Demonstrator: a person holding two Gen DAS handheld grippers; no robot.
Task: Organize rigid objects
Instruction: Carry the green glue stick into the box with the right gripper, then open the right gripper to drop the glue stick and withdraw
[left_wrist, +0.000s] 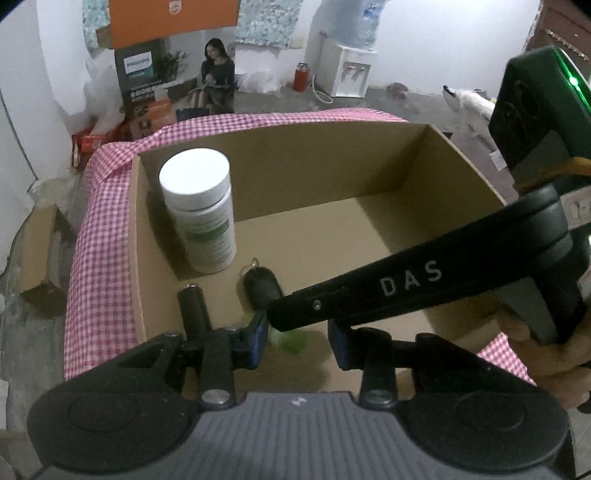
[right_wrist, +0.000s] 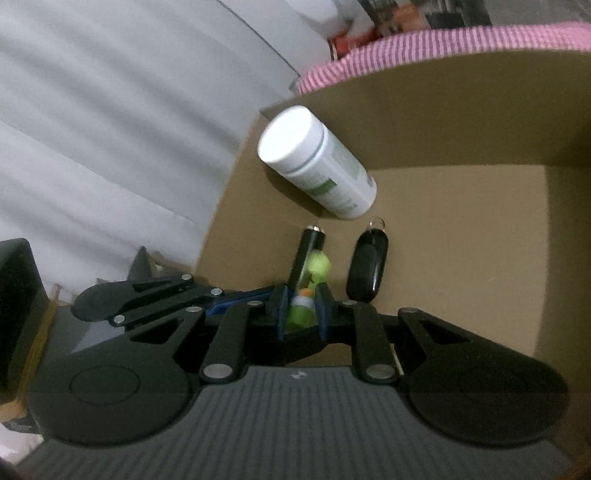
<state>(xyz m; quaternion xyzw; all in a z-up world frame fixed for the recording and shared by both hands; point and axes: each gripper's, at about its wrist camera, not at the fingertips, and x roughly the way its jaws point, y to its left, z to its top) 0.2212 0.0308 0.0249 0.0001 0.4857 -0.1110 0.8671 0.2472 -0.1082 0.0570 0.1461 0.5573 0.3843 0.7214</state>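
An open cardboard box (left_wrist: 295, 166) (right_wrist: 461, 110) holds a white bottle (left_wrist: 201, 206) (right_wrist: 317, 162) standing in its left corner. A black cylinder (left_wrist: 194, 306) (right_wrist: 308, 247) and a black key fob (left_wrist: 262, 288) (right_wrist: 367, 266) lie on the box floor. My right gripper (right_wrist: 301, 310) is shut on a small green toy (right_wrist: 318, 265) just above that floor. Its dark finger reaches in from the right in the left wrist view (left_wrist: 277, 314). My left gripper (left_wrist: 299, 343) (right_wrist: 207, 295) hovers beside it, jaws apart, pads touching nothing; the toy shows only as a green blur (left_wrist: 293, 341) in the gap.
The box rests on a pink checkered cloth (left_wrist: 99, 240) (right_wrist: 443, 40). A hand (left_wrist: 554, 350) holds the right gripper's handle. On the floor are a small carton (left_wrist: 40, 258) at left, printed boxes (left_wrist: 173, 74) and a water dispenser (left_wrist: 347, 70) behind. White wall fills the right wrist view's left side.
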